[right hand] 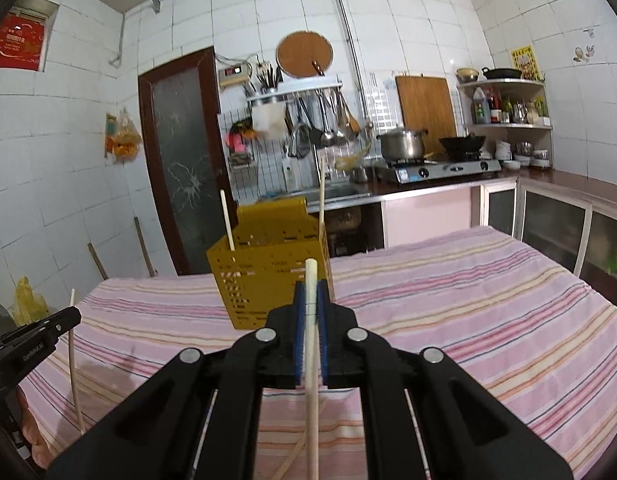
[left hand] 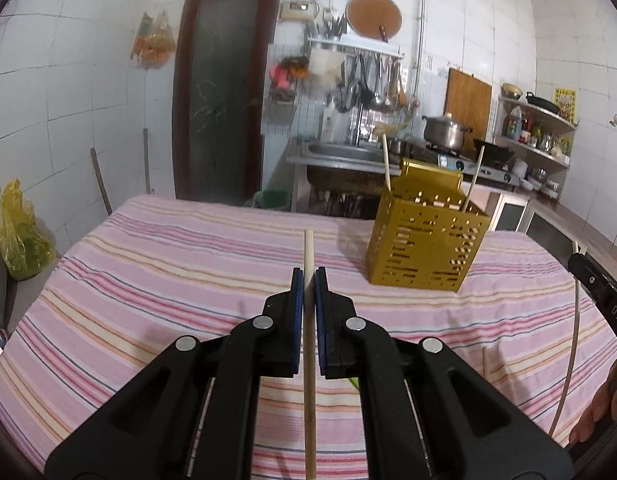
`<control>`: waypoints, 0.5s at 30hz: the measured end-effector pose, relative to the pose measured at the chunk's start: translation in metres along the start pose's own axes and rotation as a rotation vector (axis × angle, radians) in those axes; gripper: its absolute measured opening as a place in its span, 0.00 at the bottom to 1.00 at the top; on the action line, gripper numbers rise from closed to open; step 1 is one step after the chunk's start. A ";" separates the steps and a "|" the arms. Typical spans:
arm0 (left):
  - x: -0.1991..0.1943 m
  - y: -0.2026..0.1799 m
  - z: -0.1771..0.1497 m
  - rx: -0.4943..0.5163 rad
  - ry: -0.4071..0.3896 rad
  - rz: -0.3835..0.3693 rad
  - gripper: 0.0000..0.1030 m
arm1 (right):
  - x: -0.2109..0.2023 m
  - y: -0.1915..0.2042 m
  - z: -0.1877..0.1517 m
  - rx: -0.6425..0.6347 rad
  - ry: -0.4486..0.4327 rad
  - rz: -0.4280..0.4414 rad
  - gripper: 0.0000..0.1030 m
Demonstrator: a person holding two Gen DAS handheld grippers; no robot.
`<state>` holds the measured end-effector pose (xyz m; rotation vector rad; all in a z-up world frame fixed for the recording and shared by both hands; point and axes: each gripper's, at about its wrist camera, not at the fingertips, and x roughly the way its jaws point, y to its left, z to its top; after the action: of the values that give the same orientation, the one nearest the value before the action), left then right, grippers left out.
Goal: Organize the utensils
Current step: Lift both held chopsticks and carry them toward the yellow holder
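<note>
A gold perforated utensil holder [left hand: 426, 240] stands on the striped tablecloth [left hand: 168, 272], with two chopsticks [left hand: 386, 164] sticking up out of it. It also shows in the right wrist view [right hand: 268, 276]. My left gripper [left hand: 308, 276] is shut on a pale wooden chopstick [left hand: 309, 252] held upright, left of and nearer than the holder. My right gripper [right hand: 311, 292] is shut on another wooden chopstick [right hand: 311, 360], held upright just in front of the holder. Each gripper shows at the edge of the other's view, the right one [left hand: 588, 276] and the left one [right hand: 64, 318].
The table is covered by a pink striped cloth [right hand: 468, 300]. Behind it are a sink counter [left hand: 340, 152], a gas stove with a pot [right hand: 402, 144] and wok, hanging utensils, a door [right hand: 180, 152] and a yellow bag [left hand: 18, 236] on the left.
</note>
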<state>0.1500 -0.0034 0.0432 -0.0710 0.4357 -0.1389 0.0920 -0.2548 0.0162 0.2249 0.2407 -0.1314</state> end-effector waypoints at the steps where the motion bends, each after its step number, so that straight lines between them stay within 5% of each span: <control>1: -0.001 0.000 0.001 -0.001 -0.008 0.001 0.04 | -0.003 0.000 0.001 0.002 -0.012 0.002 0.06; 15: -0.017 -0.002 0.003 0.007 -0.075 0.004 0.04 | -0.027 0.004 0.008 -0.012 -0.116 0.013 0.06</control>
<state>0.1357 -0.0031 0.0532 -0.0682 0.3609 -0.1330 0.0684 -0.2499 0.0311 0.2060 0.1245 -0.1292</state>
